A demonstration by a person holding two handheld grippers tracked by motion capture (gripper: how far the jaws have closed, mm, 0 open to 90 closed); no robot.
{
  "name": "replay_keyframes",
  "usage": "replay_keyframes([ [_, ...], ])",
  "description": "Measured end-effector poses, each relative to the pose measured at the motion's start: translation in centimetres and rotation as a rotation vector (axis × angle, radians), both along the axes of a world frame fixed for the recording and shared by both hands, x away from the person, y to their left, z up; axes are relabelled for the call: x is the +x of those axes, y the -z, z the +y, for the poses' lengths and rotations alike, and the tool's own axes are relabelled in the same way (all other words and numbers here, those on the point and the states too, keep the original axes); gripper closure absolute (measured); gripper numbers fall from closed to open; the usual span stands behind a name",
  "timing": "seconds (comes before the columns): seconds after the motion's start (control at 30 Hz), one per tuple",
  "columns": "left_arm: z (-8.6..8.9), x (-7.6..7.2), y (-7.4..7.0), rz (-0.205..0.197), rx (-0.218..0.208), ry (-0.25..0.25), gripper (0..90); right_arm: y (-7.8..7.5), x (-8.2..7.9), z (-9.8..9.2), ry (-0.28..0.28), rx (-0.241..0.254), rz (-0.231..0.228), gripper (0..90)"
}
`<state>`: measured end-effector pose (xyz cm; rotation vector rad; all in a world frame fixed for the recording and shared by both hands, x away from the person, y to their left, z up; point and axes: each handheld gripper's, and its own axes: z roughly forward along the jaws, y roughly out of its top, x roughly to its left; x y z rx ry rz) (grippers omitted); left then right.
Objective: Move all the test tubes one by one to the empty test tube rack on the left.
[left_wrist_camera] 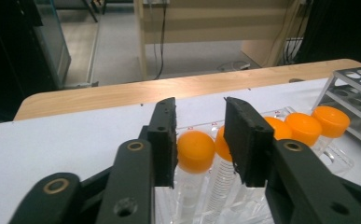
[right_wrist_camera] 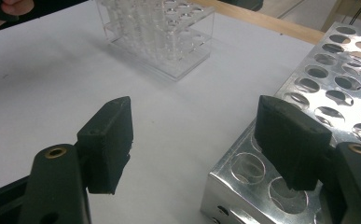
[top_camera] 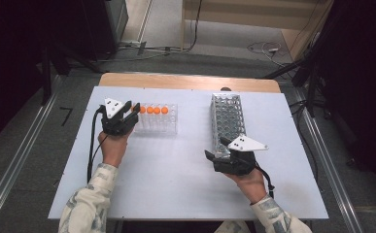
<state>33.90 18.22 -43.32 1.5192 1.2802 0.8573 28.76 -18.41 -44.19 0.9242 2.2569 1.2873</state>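
Straddling the first orange-capped tube point(left_wrist_camera: 195, 150) in the clear rack point(top_camera: 157, 119), upper left, my left gripper point(left_wrist_camera: 199, 140) stands slightly spread, pads not pressing. My right gripper point(right_wrist_camera: 206, 140) is spread wide beside the metal rack point(right_wrist_camera: 327, 84).

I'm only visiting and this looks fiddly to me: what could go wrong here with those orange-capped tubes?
1. The left tongs stand close around one orange-capped clear plastic tube, with its neighbours tightly alongside; a pad could knock the next cap.
2. The clear plastic rack looks light, so pulling a tube might lift or tip it.
3. The right tongs straddle a corner of the perforated metal rack and could nudge it.
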Motion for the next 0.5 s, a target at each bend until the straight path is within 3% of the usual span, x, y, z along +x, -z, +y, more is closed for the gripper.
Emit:
replay_keyframes([
  [0.27,0.0,-0.4,-0.1,-0.009,-0.021,0.003,58.7,0.0,0.1,-0.1,0.004,0.002,-0.002,26.5],
  [0.4,-0.2,-1.2,-0.4,-0.037,-0.053,-0.003,48.7,0.0,0.1,-0.3,0.011,0.009,-0.003,26.5],
  [0.5,-0.6,-2.0,-0.7,-0.052,-0.048,-0.004,37.3,0.0,0.2,-0.3,0.013,0.007,-0.004,26.5],
])
